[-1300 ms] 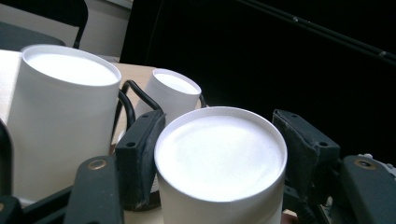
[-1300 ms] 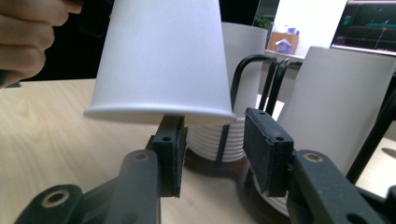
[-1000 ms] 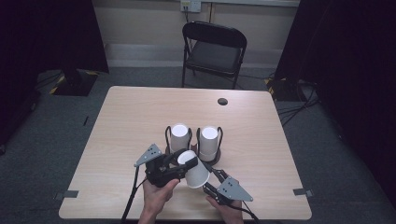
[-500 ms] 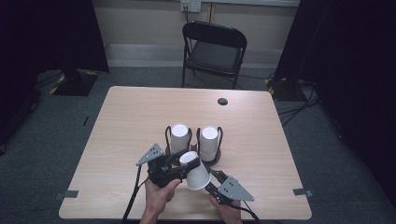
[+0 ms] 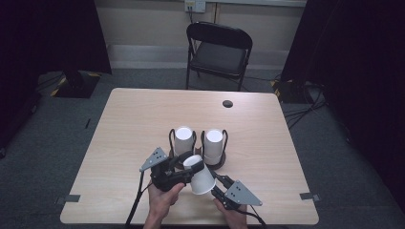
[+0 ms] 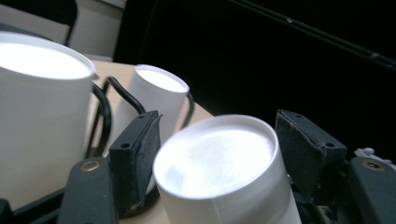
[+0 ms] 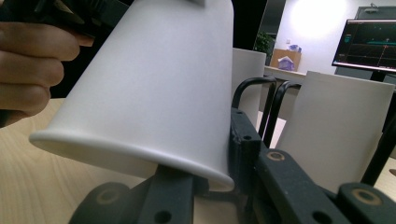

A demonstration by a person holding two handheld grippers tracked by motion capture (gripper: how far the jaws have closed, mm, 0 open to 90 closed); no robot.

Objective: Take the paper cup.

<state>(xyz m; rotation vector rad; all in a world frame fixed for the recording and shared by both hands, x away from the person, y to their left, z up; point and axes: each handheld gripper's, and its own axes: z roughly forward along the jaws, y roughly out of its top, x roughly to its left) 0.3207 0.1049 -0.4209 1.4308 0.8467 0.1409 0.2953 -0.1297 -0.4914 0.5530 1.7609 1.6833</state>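
1. In the high view, a plain white paper cup (image 5: 199, 174) is held above the near edge of the pale wood-grain table (image 5: 133, 124), between the left gripper (image 5: 184, 172) at its 9 o'clock and the right gripper (image 5: 215, 186) at its 4 o'clock.
2. The cup is tilted, bottom up: its closed, narrower base points toward 11 o'clock in the high view and its wider rolled rim toward 5 o'clock, so its long axis runs from 11 to 5.
3. The left gripper view shows what the high view cannot: the cup's flat base (image 6: 217, 156) sits between that gripper's two black jaws. The right-hand pad touches the wall, while a narrow gap shows at the left-hand pad; these jaws have just been easing apart.
4. The right gripper view shows the rim end (image 7: 140, 154). One jaw stands against the outside of the rim; the other is hidden behind the cup. These jaws have just been closing, and they pinch the cup.
5. At 12 o'clock from the held cup, two black wire cup holders (image 5: 216, 164) stand side by side, each bearing a stack of white paper cups (image 5: 184, 140) upside down, closed bases uppermost.
6. A black folding chair (image 5: 217, 52) stands beyond the table's far edge.
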